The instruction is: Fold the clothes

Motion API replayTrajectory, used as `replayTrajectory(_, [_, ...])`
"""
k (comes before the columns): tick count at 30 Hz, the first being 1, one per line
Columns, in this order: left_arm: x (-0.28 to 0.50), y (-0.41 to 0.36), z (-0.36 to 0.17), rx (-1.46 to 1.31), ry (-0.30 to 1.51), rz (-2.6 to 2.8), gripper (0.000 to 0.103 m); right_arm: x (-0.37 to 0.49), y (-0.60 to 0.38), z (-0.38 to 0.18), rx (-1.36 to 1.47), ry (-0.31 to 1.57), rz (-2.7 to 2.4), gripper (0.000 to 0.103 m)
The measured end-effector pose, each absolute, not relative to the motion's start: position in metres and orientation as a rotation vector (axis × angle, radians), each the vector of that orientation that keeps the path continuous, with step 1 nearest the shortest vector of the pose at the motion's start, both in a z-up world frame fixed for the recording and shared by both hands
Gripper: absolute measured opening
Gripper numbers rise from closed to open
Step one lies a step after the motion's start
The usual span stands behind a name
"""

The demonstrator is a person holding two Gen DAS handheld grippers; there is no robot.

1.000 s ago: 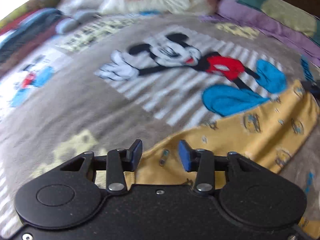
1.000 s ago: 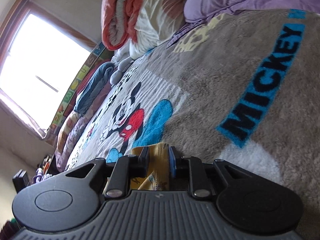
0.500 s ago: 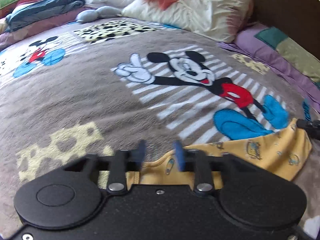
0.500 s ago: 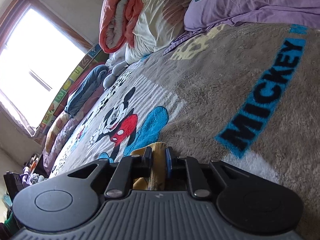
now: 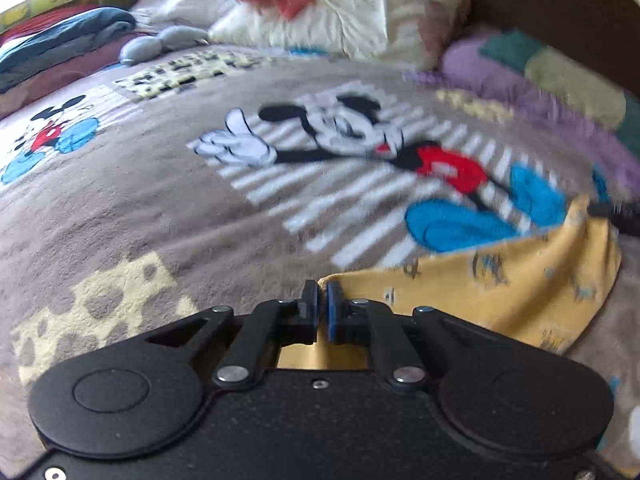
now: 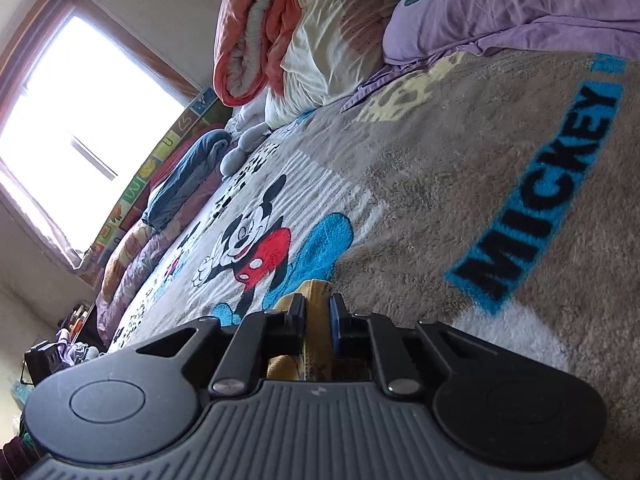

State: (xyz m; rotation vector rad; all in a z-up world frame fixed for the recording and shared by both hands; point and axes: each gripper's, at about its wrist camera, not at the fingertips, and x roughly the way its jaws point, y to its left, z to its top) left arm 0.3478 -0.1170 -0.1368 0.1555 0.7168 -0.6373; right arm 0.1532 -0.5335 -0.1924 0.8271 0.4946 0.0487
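Bed (image 5: 120, 208) with a Mickey blanket carries one yellow garment (image 5: 500, 292), spread low at the near right, an edge stretched between the two tongs.

Left tongs (image 5: 319, 300): jaws nearly together, pinching the garment's near corner. Right tongs (image 6: 316, 312): jaws close, a thick band of yellow cloth clamped between them (likely a hem or doubled edge; can't tell which).

Step in hand, my read: both corners are held, so a fold or a spread-out is under way; one frame fits either. To do it well: keep both pinches firm, move the two tongs together at equal height, keep the edge taut so cloth doesn't sag or bunch, lay it flat on the blanket before letting go. Left view is blurred, so go slower.

Count: 1 bed, 1 blanket, 1 rolled duvet pile (image 6: 304, 28) at the head, 1 garment, 2 tongs.
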Motion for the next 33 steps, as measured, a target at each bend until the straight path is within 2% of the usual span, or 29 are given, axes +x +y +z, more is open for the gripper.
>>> replayTrajectory(5, [0.348,-0.111,-0.142,0.135,0.737,-0.605,0.003,0.152,-0.539,-0.191,0.832,0.494,0.03,0.014])
replayTrajectory(7, [0.347,-0.112,-0.141,0.146,0.741,-0.594,0.004,0.154,-0.54,-0.193,0.825,0.511,0.013,0.003])
replayTrajectory(9, [0.346,-0.113,-0.14,0.158,0.746,-0.584,0.005,0.156,-0.541,-0.194,0.819,0.527,-0.004,0.003])
replayTrajectory(11, [0.346,-0.114,-0.139,0.17,0.75,-0.573,0.014,0.157,-0.543,-0.196,0.824,0.533,-0.022,0.0])
replayTrajectory(12, [0.345,-0.114,-0.139,0.176,0.753,-0.568,0.017,0.158,-0.544,-0.197,0.829,0.534,-0.031,0.004])
replayTrajectory(14, [0.341,-0.113,-0.135,0.185,0.738,-0.553,0.035,0.15,-0.548,-0.194,0.856,0.487,-0.064,0.009])
replayTrajectory(15, [0.331,-0.109,-0.133,0.185,0.734,-0.54,0.038,0.146,-0.551,-0.192,0.87,0.464,-0.073,0.014])
replayTrajectory(16, [0.321,-0.104,-0.133,0.185,0.735,-0.526,0.038,0.144,-0.554,-0.193,0.882,0.453,-0.08,0.018])
replayTrajectory(17, [0.31,-0.099,-0.132,0.184,0.735,-0.512,0.038,0.143,-0.556,-0.193,0.889,0.447,-0.087,0.031])
replayTrajectory(18, [0.3,-0.095,-0.132,0.184,0.736,-0.498,0.038,0.143,-0.557,-0.193,0.885,0.454,-0.09,0.032])
replayTrajectory(24, [0.236,-0.065,-0.129,0.182,0.738,-0.414,0.038,0.143,-0.507,-0.16,0.553,0.421,0.046,0.032])
replayTrajectory(27, [0.204,-0.051,-0.127,0.18,0.739,-0.372,0.039,0.162,-0.468,-0.165,0.306,0.603,0.05,0.03])
replayTrajectory(28, [0.194,-0.046,-0.127,0.18,0.739,-0.358,0.039,0.168,-0.465,-0.171,0.275,0.656,0.021,0.028])
replayTrajectory(30, [0.173,-0.036,-0.126,0.179,0.74,-0.329,0.039,0.167,-0.472,-0.169,0.318,0.641,-0.012,0.02])
replayTrajectory(33, [0.152,-0.018,-0.123,0.16,0.738,-0.285,0.039,0.156,-0.479,-0.161,0.402,0.573,-0.036,0.026])
